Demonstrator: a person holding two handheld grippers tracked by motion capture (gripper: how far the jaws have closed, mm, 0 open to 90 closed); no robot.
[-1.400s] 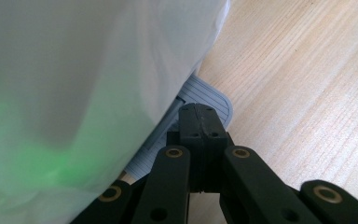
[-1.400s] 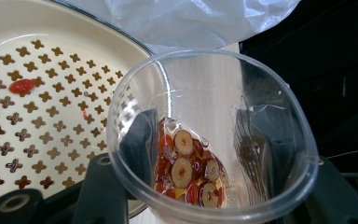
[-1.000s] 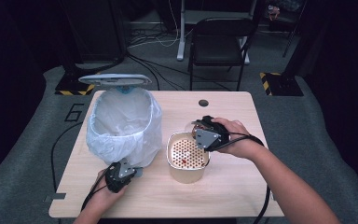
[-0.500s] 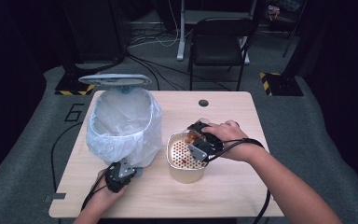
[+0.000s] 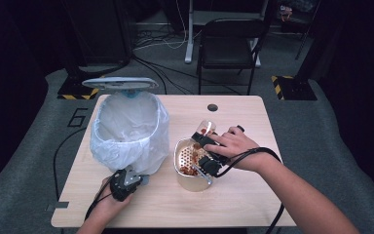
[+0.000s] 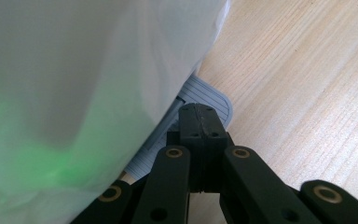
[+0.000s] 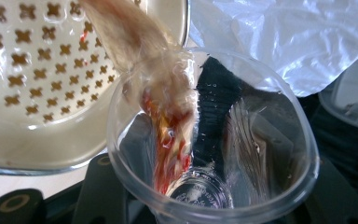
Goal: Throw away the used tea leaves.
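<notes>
A clear plastic cup is tipped over a beige perforated strainer bowl, and my right gripper is shut on it. In the right gripper view, reddish food and liquid slide out of the cup onto the strainer. Red bits lie in the bowl. My left gripper sits shut at the foot of the bag-lined bin. Its joined jaw tips rest on the grey ribbed pedal. The bin lid stands raised.
The white bin liner bulges close against the left gripper. The bin and strainer stand side by side on the wooden table. A round cable hole is near the far edge. A black chair stands beyond the table.
My right gripper has shifted a little left and down over the strainer, tipping the cup further, and food now lies in the bowl. The left gripper has stayed on the pedal.
</notes>
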